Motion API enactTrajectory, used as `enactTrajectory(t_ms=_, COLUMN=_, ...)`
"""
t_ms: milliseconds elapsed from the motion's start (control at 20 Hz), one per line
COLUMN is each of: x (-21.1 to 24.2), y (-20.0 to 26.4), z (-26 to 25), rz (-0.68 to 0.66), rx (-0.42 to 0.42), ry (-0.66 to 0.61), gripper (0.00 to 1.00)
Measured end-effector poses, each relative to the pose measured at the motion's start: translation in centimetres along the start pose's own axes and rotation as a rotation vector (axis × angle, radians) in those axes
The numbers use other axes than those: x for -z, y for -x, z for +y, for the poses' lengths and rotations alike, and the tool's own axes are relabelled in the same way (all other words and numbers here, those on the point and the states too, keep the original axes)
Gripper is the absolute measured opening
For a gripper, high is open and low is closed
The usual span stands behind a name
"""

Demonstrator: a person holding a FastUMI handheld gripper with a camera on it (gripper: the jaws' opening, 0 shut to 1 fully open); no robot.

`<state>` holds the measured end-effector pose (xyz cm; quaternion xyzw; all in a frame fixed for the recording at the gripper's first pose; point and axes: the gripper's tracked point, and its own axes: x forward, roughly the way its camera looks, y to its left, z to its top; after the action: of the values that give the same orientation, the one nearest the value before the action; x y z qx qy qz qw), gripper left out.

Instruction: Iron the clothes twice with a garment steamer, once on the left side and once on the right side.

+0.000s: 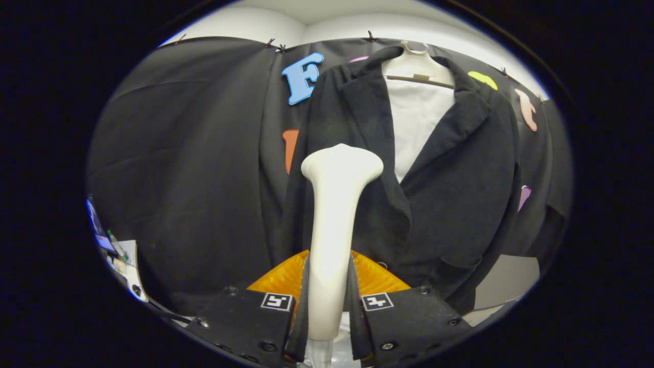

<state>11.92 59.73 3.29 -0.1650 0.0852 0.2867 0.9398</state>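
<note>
Black booth cloth spans the far wall, white wall above it. Black jacket hangs on a white hanger, open front showing white lining, just beyond the steamer. White garment steamer stands upright, long axis vertical, flared head up and facing the jacket's left front panel. Hand-held gripper clamps the steamer handle, both fingers pressing. Cluttered table near left.

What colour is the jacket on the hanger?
Black; the jacket shows best in the gripper view.
</note>
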Motion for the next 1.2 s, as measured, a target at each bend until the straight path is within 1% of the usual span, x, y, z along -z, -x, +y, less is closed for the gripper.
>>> enactTrajectory(t_ms=200, x=2.3, y=-0.5, z=-0.4, rz=0.049, rx=-0.013, ry=-0.024, gripper=0.36)
enactTrajectory(t_ms=500, x=7.0, y=0.1, z=-0.6, rz=0.104, rx=-0.034, ry=-0.035, gripper=0.36)
enactTrajectory(t_ms=1200, x=15.3, y=-2.5, z=0.1, rz=0.278, rx=-0.060, ry=-0.028, gripper=0.36)
